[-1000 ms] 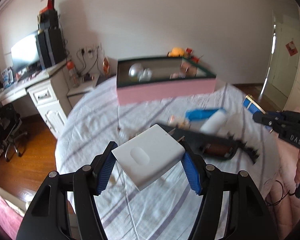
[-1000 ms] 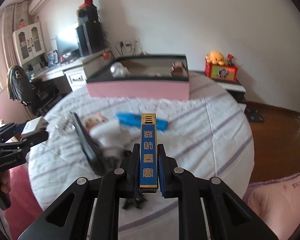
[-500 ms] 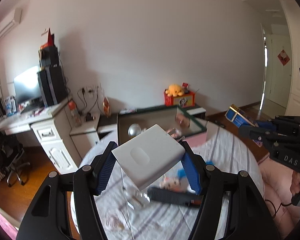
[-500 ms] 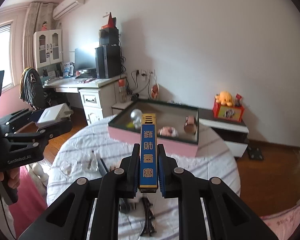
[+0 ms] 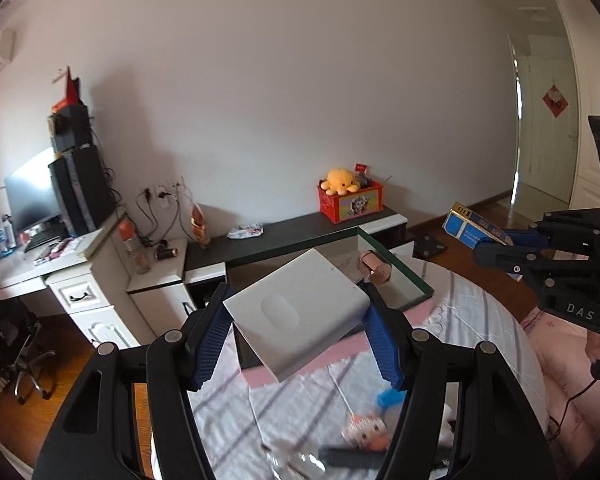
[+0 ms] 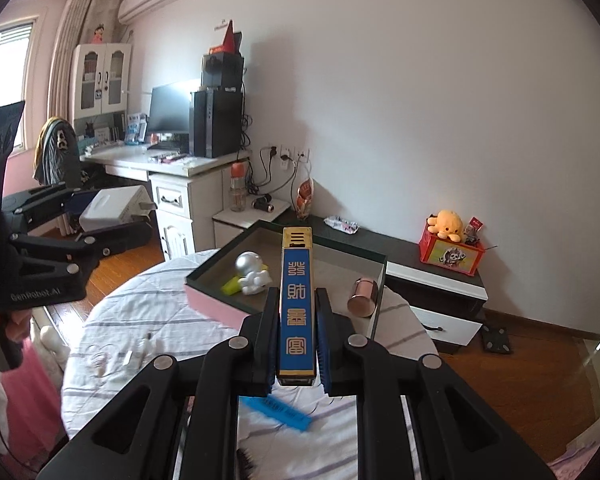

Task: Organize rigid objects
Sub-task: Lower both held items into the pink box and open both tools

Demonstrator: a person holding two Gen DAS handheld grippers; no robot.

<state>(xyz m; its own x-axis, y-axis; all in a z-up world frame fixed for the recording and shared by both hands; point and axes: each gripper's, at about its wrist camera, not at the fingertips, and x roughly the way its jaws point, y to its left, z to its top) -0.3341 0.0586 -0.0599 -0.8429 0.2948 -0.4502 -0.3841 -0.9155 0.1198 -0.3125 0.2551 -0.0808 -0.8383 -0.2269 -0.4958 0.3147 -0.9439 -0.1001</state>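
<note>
2 grippers, each carrying 1 item over the table [image 6: 148, 312]

The left gripper [image 5: 298, 334] clamps a white block [image 5: 296, 312] half-wide; the right gripper [image 6: 298, 334] pinches a narrow blue box [image 6: 297, 304], near closed.

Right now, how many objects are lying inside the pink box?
3 visible: a silver astronaut figure at the left, a yellow piece beside it, and a copper cylinder at the right. The held blue box may hide more.

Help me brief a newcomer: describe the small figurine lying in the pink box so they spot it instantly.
On the round table sits a shallow pink box. In its left part lies a little silver astronaut figurine, beside a yellow piece. The copper cylinder lies far right; only the figurine has a round silver head.
</note>
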